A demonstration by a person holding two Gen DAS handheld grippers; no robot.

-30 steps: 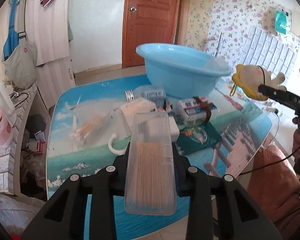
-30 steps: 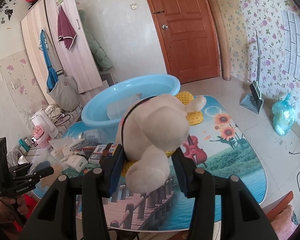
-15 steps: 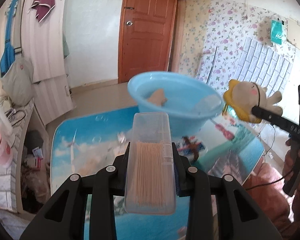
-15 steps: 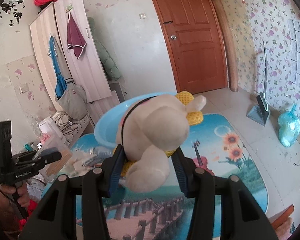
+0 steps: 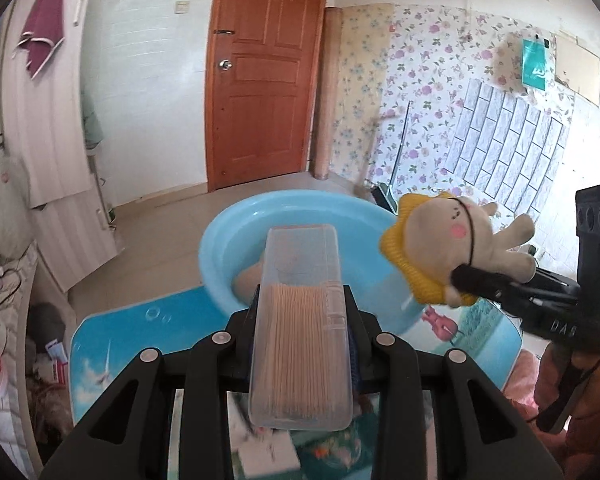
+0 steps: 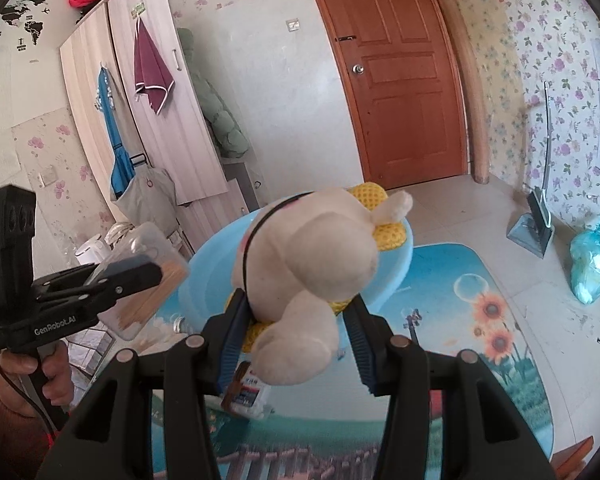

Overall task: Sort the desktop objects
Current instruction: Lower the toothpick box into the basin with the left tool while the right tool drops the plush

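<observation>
Blue plastic basin (image 5: pixel 300 216) sits at the far end of the picture-printed surface (image 5: pixel 140 320). Left tongs (image 5: pixel 300 316) are clamped on a clear toothpick box (image 5: pixel 300 340), raised just before the basin's near rim. Right tongs (image 6: pixel 296 320) are closed around a cream plush toy (image 6: pixel 312 264) with yellow trim, held above the basin's right rim.
</observation>
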